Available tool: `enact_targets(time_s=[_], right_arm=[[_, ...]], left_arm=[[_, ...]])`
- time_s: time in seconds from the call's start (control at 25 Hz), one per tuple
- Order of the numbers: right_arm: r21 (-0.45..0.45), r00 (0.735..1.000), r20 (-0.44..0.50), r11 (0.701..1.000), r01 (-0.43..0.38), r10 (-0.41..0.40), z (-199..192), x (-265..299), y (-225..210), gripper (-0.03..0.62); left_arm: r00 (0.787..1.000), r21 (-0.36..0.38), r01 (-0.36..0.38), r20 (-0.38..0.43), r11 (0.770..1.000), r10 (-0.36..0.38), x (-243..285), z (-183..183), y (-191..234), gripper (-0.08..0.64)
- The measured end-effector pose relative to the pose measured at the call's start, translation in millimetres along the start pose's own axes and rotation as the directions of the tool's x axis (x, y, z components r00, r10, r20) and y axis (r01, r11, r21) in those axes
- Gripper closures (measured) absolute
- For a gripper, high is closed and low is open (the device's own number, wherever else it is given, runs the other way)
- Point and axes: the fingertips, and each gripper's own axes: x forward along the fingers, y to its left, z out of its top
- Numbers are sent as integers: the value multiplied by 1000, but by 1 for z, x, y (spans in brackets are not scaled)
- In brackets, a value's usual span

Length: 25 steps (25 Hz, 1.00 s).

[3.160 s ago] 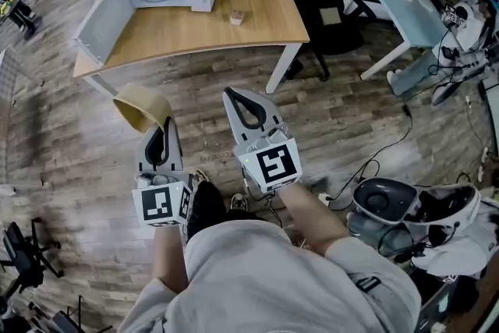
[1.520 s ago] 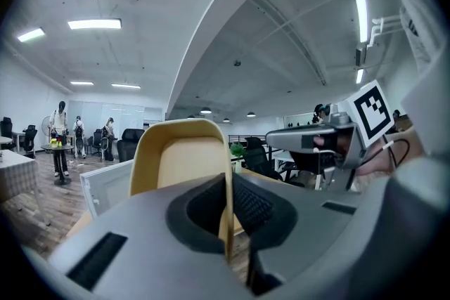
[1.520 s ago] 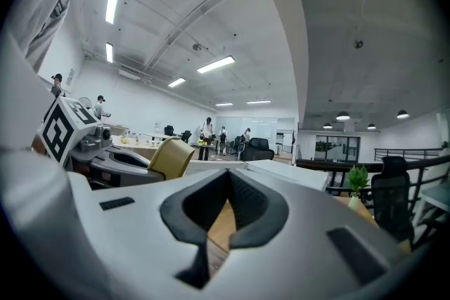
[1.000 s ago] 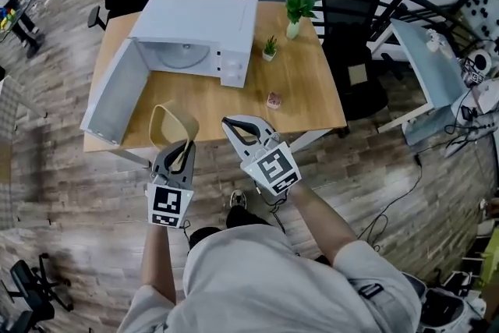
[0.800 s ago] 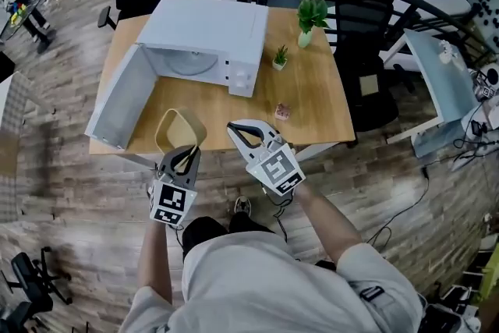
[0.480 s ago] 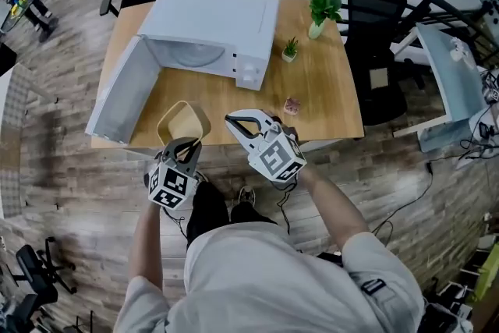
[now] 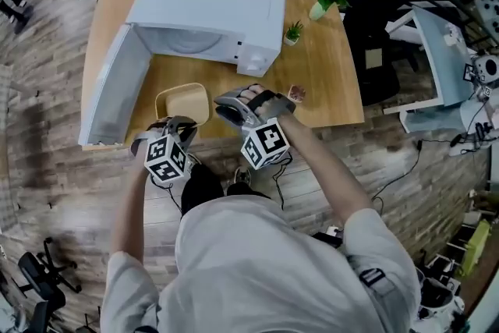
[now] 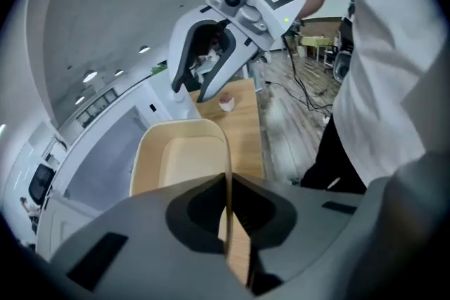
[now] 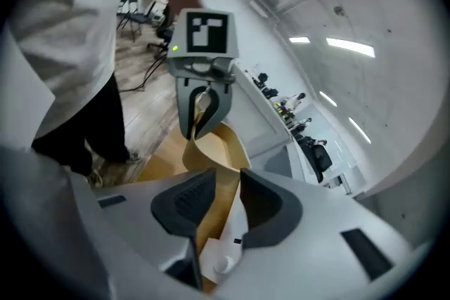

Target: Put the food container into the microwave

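Food container (image 7: 182, 101) is at the table's (image 7: 327, 82) near edge, before the open microwave (image 7: 210, 4). Left gripper (image 8: 228, 179) is clamped on its near rim. Right gripper (image 9: 225, 179) has just opened its jaws, which straddle the side wall unpressed. Risk: a single thin-rim pinch (flexible wall) may let it tilt or slip.

- food container (image 7: 181, 100) over table (image 7: 335, 90), just ahead of left gripper (image 7: 184, 122), left of right gripper (image 7: 221, 105)
- container's near wall between left jaws
- its right wall between right jaws, which have just been opening
- microwave (image 7: 210, 4) on table beyond both grippers
- microwave door (image 7: 109, 93) swung out, left of left gripper
- small plant (image 7: 294, 31) beyond right gripper, right of microwave
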Motion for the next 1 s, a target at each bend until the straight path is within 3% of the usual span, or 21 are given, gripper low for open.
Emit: enact_targets(time_s=[0.12, 0.24, 0.4, 0.64, 0.72, 0.84, 1.0], right_arm=[[-151, 995, -65, 985, -82, 73, -4, 21, 16, 458], [-237, 988, -104, 962, -135, 113, -8, 39, 28, 445], [-278, 983, -106, 945, -172, 148, 3, 55, 27, 460], [-344, 956, -177, 895, -283, 235, -7, 70, 57, 484], [-342, 951, -186, 891, -298, 246, -8, 71, 62, 511], [-332, 945, -195, 888, -317, 264, -9, 70, 69, 531], [-305, 932, -198, 885, -352, 302, -11, 67, 78, 559]], left_arm=[[996, 116, 88, -35, 989, -84, 8, -11, -2, 538], [992, 220, 125, -57, 967, -115, 13, -20, -1, 537], [987, 318, 157, -75, 935, -140, 19, -34, 2, 537], [979, 429, 202, -92, 880, -179, 25, -45, -4, 537], [978, 426, 210, -95, 880, -187, 27, -48, -4, 535], [977, 388, 215, -80, 896, -199, 28, -50, -4, 523], [989, 402, 149, -52, 903, -140, 34, -49, 8, 494]])
